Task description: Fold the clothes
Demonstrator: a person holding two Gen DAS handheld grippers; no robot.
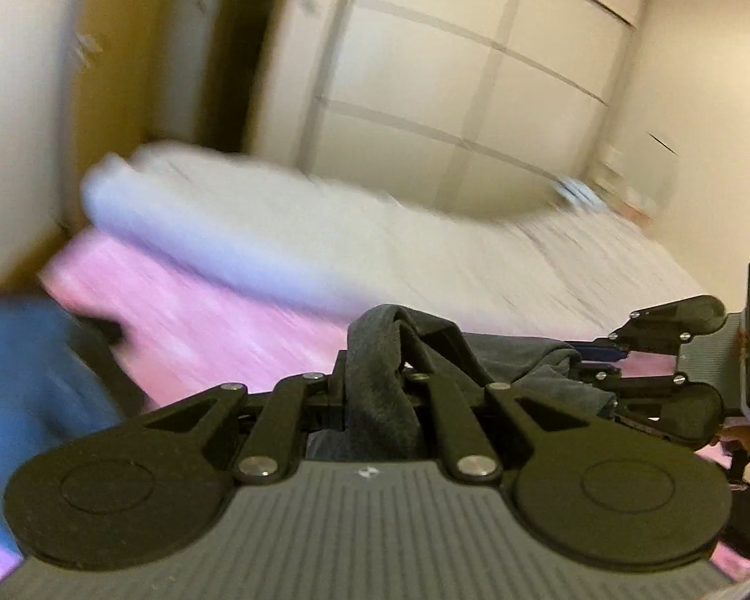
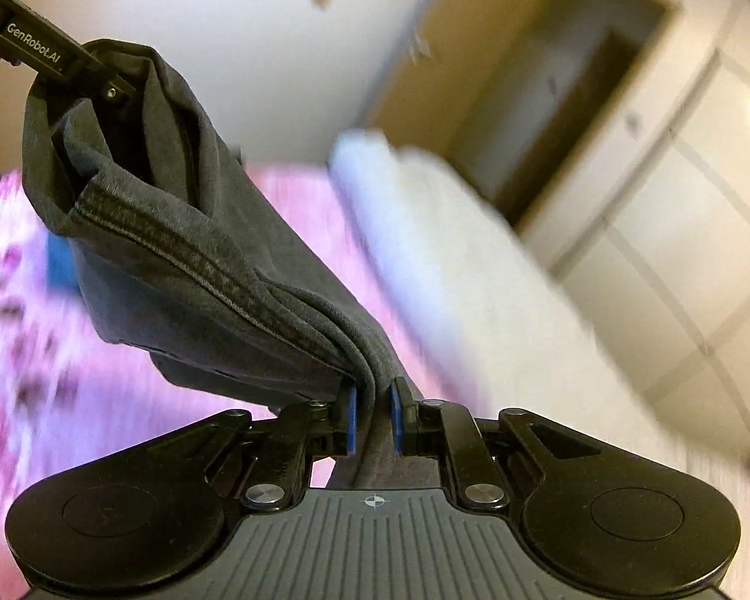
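A dark grey garment [image 2: 185,250] hangs stretched between my two grippers above a pink bed cover [image 2: 40,340]. My right gripper [image 2: 373,417] is shut on its ribbed hem, the cloth pinched between the blue pads [image 2: 351,422]. My left gripper [image 1: 382,375] is shut on another bunched edge of the same garment [image 1: 380,390]. In the left wrist view the right gripper [image 1: 600,365] shows at the right, clamped on the cloth. In the right wrist view the left gripper [image 2: 102,87] shows at the top left, holding the far end.
A rolled white duvet [image 1: 285,235] lies across the bed. A blue cloth [image 1: 30,390] sits at the left on the pink cover. White wardrobe doors [image 1: 475,80] and a wooden door frame [image 2: 525,100] stand behind. Both views are motion-blurred.
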